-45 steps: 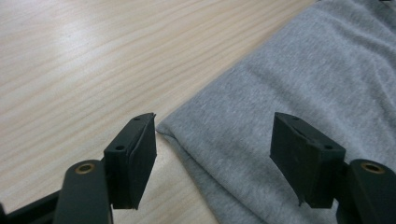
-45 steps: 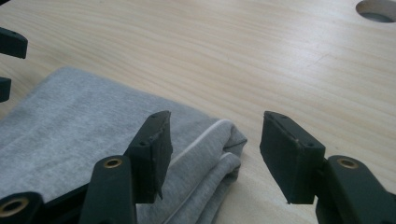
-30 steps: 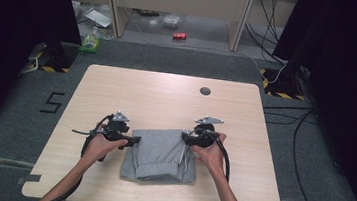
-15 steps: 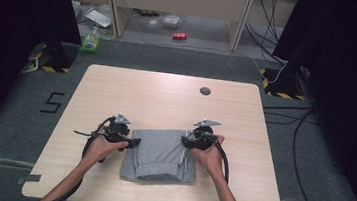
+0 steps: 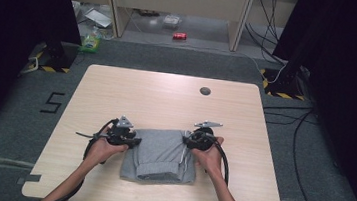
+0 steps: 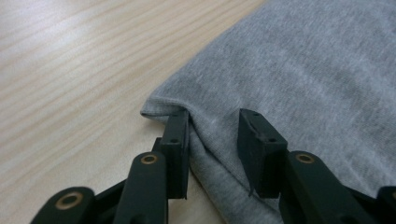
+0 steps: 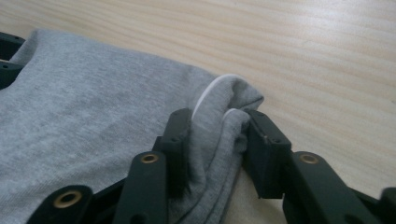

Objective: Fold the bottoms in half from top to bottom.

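Grey folded garment (image 5: 160, 155) lies on the near half of the desk (image 5: 167, 97). At its left corner the left claw (image 6: 212, 128) has just been closing, cloth bunched between its jaws though one pad looks barely short of it. At the right corner the right claw (image 7: 219, 135) has closed too, pinching a fold with a white cord; both corners look ready to lift

— Tell what lies under the folded grey garment (image 5: 160, 155)?
— Hidden; near worktop (image 5: 167, 97) edge cut off below, forearms too.
— Floor clutter (image 5: 170, 22) beyond?
— Too small to name.
— Left hand-held gripper (image 6: 214, 128) grip?
— Unclear; cloth bunches between jaws.
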A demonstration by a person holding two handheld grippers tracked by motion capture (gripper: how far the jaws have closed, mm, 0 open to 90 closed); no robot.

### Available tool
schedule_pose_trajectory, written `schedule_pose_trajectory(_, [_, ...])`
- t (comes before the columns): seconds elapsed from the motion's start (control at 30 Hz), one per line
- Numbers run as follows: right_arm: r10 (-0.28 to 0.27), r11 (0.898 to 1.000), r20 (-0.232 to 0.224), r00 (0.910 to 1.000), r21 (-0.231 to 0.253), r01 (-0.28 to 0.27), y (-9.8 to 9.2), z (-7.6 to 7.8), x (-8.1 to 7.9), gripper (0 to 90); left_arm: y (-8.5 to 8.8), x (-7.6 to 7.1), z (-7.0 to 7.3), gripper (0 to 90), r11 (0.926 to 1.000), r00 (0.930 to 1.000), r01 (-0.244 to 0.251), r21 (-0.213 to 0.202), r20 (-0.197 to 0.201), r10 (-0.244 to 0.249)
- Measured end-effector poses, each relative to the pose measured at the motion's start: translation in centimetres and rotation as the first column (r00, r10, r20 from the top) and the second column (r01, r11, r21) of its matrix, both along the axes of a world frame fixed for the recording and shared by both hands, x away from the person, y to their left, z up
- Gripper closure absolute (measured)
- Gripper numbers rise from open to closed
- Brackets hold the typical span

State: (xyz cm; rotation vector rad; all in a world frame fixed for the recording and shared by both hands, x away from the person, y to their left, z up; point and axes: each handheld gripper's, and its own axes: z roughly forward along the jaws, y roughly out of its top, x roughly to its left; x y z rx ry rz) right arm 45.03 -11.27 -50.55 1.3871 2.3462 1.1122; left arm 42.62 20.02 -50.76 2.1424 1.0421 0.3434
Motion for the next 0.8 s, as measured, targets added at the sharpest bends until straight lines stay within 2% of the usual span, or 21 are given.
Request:
schedule_pose_trajectory(0.13, [-0.026, 1.0, 0.017, 0.9995, 0.0, 0.026, 0.1, -0.1, 0.7, 67.2, -0.6, 0.8, -0.1, 66.8, 0.9998, 0.9995, -0.015, 0.011, 0.029, 0.015])
schedule_pose_trajectory(0.37, [-0.051, 0.997, 0.03, 0.9982, -0.052, 0.053, -0.1, 0.3, 3.7, 67.5, -1.4, 3.8, 0.0, 66.7, 0.999, 0.9989, -0.044, 0.005, 0.018, 0.044])
schedule_pose_trajectory(0.5, [-0.078, 0.996, 0.034, 0.9964, -0.042, 0.08, -0.5, 0.2, 5.4, 67.4, -1.7, 5.5, -0.1, 66.4, 0.9977, 0.9977, -0.067, -0.008, 0.01, 0.067])
schedule_pose_trajectory(0.67, [-0.103, 0.993, 0.042, 0.9938, -0.045, 0.104, -0.7, 0.2, 7.0, 66.9, -2.0, 7.0, -0.1, 66.0, 0.9958, 0.996, -0.089, -0.018, 0.007, 0.09])
schedule_pose_trajectory(0.73, [-0.11, 0.993, 0.035, 0.9934, -0.044, 0.111, -0.8, 0.2, 7.3, 65.3, -1.9, 7.4, -0.1, 65.4, 0.995, 0.9954, -0.096, -0.026, -0.001, 0.096])
schedule_pose_trajectory(0.8, [-0.119, 0.992, 0.028, 0.9925, -0.045, 0.12, -1.0, 0.2, 7.6, 58.8, -1.8, 7.5, -0.2, 65.0, 0.9954, 0.9959, -0.091, -0.029, -0.002, 0.091])
